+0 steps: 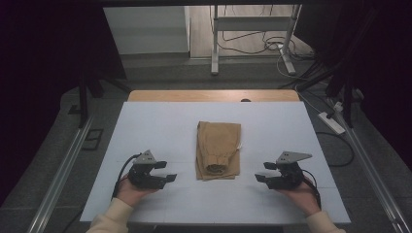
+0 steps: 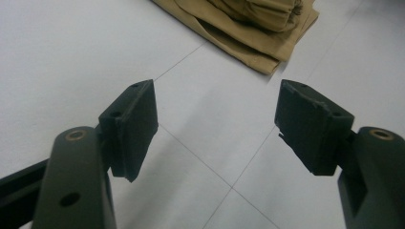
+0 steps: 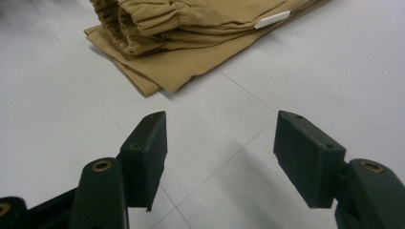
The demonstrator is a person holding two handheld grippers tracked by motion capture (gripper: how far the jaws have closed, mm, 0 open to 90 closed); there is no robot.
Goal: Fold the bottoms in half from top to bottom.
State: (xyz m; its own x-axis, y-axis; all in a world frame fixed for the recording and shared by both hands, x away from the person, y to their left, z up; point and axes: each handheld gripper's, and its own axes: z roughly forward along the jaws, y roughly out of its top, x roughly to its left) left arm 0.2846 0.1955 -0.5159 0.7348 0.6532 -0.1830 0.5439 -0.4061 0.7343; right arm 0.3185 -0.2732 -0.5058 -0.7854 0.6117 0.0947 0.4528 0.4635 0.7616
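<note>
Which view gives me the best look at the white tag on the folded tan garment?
The right gripper view: the white tag lies close and sharp on the folded tan garment. The high view shows it as a tiny speck; the left gripper view shows a garment corner.

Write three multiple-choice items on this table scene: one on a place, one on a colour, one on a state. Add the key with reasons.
1. Where does the folded garment lie?
A. Between the two grippers, near the table's middle
B. Under the left gripper
C. On the floor

2. What colour is the garment?
A. Blue
B. Tan
C. Red

3. How do the left gripper and right gripper stand?
A. Both clamped on cloth
B. One holds the garment
C. Both open, nothing between the jaws

Key: 1 A, the high view shows it lying between the grippers on the white table. 2 B, the cloth is tan in every view. 3 C, each gripper view shows bare table between its parted jaws.
</note>
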